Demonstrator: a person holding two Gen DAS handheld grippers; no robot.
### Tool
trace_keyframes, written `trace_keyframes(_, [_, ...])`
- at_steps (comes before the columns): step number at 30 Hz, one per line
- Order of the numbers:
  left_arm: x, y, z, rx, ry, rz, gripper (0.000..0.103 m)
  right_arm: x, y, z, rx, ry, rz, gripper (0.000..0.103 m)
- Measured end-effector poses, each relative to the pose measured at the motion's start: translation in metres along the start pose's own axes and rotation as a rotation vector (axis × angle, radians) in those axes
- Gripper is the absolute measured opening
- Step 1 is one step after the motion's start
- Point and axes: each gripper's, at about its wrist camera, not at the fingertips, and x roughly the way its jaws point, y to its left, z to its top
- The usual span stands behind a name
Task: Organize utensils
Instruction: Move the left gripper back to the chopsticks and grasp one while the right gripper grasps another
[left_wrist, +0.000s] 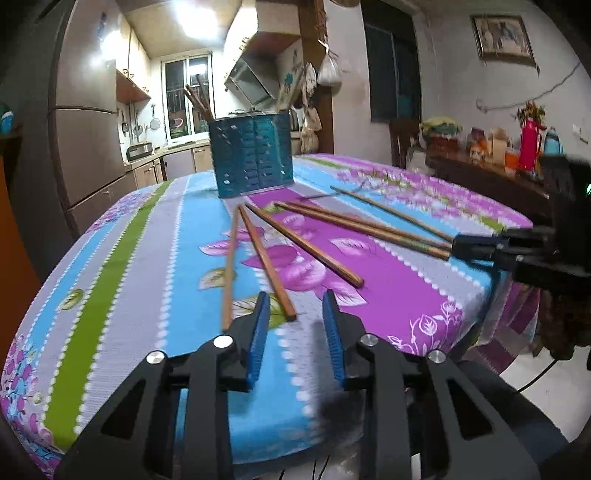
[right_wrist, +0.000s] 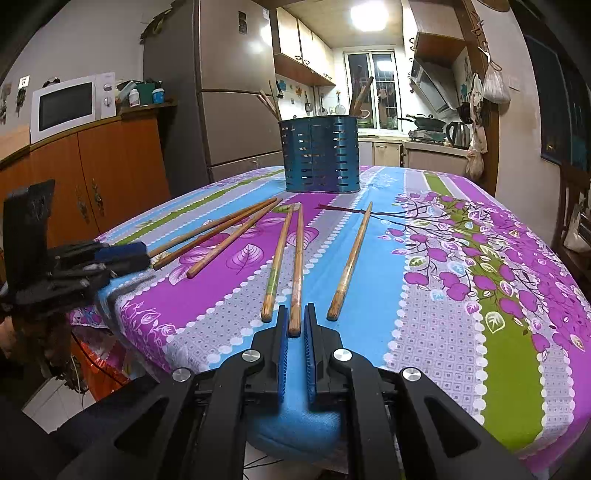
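Observation:
A blue perforated utensil holder (left_wrist: 253, 155) (right_wrist: 319, 155) stands at the far side of the table with a few chopsticks poking out of it. Several wooden chopsticks lie fanned on the cloth. My left gripper (left_wrist: 295, 310) (right_wrist: 147, 254) is open and low over the cloth. The near end of one chopstick (left_wrist: 269, 266) lies between its blue pads (left_wrist: 260, 325) without touching them, and another chopstick (left_wrist: 229, 266) passes just outside the left finger. My right gripper (right_wrist: 295, 321) (left_wrist: 451, 248) is shut on the near end of a middle chopstick (right_wrist: 297, 266). A neighbouring chopstick (right_wrist: 275, 266) lies just left of it.
The floral tablecloth (left_wrist: 129, 258) (right_wrist: 461, 314) drops off at the near edge under both grippers. A lone chopstick (right_wrist: 351, 266) lies to the right. An orange cabinet with a microwave (right_wrist: 70, 105) stands on the left, a fridge (right_wrist: 229, 92) behind, and a cluttered side table (left_wrist: 498, 162) on the right.

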Motion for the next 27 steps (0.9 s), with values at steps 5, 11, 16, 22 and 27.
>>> trace_keyframes(5, [0.007, 0.002, 0.001, -0.021, -0.004, 0.039, 0.026, -0.001, 0.001, -0.001, -0.010, -0.007, -0.001, 0.010])
trace_keyframes(11, [0.009, -0.001, -0.003, -0.019, -0.028, 0.042, 0.026, -0.001, 0.001, -0.002, -0.020, -0.015, 0.005, 0.011])
trace_keyframes(16, [0.007, -0.004, -0.006, -0.021, -0.059, 0.051, 0.018, 0.000, 0.006, -0.005, -0.053, -0.033, -0.004, 0.011])
trace_keyframes(22, [0.007, -0.003, -0.004, -0.038, -0.061, 0.070, 0.007, -0.001, 0.009, -0.008, -0.033, -0.060, -0.020, 0.008])
trace_keyframes(27, [-0.002, -0.003, 0.003, -0.036, -0.092, 0.073, 0.006, -0.008, 0.009, -0.004, -0.017, -0.083, -0.028, 0.008])
